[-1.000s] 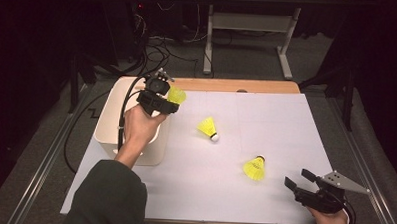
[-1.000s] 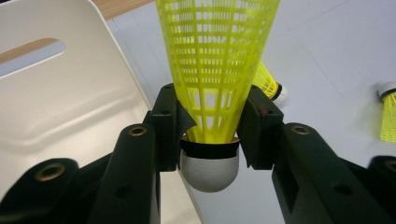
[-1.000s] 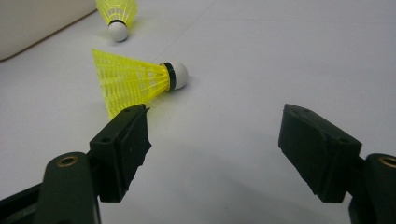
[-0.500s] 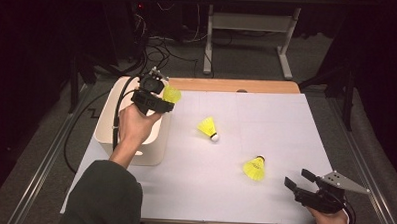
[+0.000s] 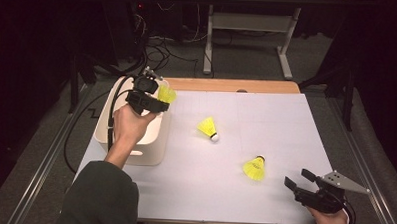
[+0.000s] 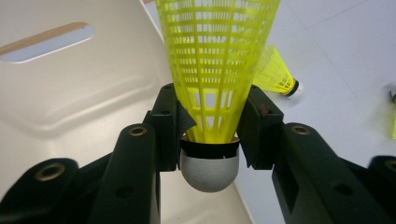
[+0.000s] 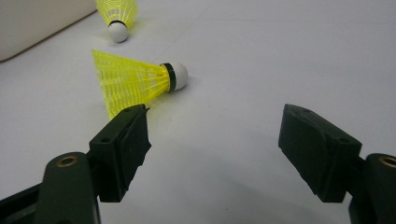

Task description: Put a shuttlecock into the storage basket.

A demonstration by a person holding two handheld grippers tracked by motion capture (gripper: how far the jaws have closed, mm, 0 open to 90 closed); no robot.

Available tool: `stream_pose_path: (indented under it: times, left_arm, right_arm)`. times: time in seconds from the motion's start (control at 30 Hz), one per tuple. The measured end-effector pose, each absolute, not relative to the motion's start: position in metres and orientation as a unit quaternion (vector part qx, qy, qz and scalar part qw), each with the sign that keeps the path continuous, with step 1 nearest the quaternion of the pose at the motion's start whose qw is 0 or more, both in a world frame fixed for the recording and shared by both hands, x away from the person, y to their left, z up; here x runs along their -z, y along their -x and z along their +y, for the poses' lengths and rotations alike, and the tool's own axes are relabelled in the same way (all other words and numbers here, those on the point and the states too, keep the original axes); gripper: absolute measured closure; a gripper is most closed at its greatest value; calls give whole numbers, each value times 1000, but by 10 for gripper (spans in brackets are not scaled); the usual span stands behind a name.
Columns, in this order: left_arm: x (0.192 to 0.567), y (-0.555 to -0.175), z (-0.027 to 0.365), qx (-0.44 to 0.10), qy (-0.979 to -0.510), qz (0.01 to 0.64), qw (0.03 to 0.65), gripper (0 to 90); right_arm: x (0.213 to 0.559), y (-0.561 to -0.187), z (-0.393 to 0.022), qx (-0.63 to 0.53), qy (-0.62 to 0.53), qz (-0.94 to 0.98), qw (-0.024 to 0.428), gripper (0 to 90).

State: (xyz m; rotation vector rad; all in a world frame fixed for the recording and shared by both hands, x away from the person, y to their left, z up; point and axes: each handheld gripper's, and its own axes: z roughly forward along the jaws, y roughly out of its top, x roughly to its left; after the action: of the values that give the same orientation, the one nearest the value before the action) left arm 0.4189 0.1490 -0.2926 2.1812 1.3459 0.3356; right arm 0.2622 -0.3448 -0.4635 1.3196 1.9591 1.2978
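Shuttlecock [image 6: 212,84] pinched between left gripper [image 6: 210,126] jaws (cork nearest camera), above white bin [image 6: 70,93]

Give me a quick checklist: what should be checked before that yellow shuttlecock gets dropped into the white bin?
1. Grip: left gripper clamps the held shuttlecock at the base of its skirt: ok.
2. Position: in the high view it sits at the white bin's far right corner; whether it is fully over the opening: cannot tell.
3. Bin upright on the table: ok.
4. Right gripper open and far from the bin: ok.
5. Two more shuttlecocks, middle one and near one, lie outside the bin: not ok.
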Motion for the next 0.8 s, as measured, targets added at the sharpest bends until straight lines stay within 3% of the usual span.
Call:
stream_pose_path:
  times: [0.8]
  left_arm:
    - [293, -417, 167, -129, -802, 515, 272, 636]
  right_arm:
    - [463, -262, -344, -470, -479, 707, 223, 252]
